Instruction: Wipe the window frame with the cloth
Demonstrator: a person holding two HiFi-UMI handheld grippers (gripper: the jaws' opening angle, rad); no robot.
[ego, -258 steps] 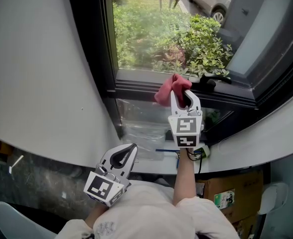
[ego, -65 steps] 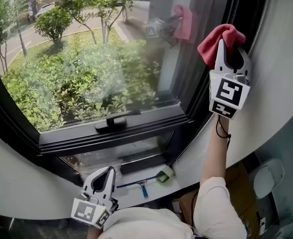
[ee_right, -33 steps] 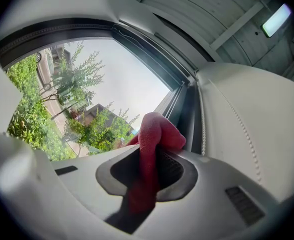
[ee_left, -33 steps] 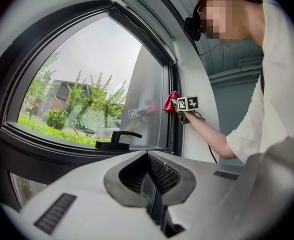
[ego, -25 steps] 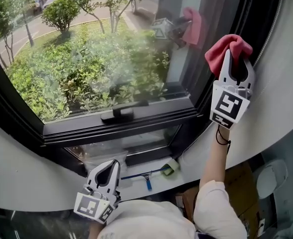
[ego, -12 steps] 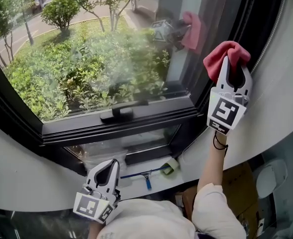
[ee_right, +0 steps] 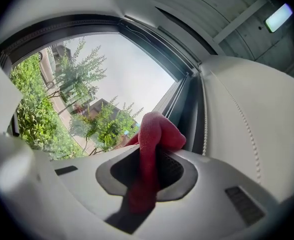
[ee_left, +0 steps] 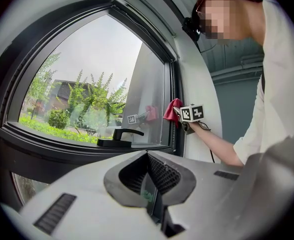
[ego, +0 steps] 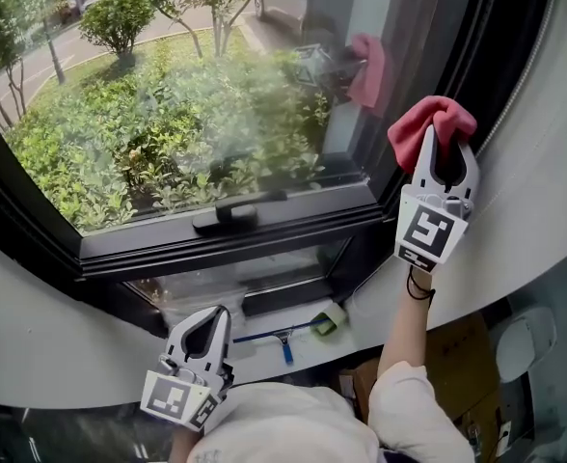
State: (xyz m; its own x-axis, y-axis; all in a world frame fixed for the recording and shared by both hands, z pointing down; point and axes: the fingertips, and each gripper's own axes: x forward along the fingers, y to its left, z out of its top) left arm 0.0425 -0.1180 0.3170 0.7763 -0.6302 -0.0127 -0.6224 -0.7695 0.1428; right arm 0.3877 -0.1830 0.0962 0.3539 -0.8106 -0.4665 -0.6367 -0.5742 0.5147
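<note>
A red cloth is bunched at the tips of my right gripper, which is shut on it. The cloth is pressed against the dark window frame on its right upright side, well above the sill. In the right gripper view the cloth sticks out past the jaws, with the frame just beyond it. My left gripper hangs low near the person's body, shut with nothing in it, far from the frame. The left gripper view shows its jaws together and the cloth in the distance.
A black window handle sits on the lower sash rail. On the white sill lie a blue-handled squeegee and a green sponge. The glass mirrors the cloth and gripper. A bead chain hangs beside the frame. A cardboard box stands below.
My right gripper has slid a little down the right side of the frame with the cloth. The left gripper has stayed where it was.
</note>
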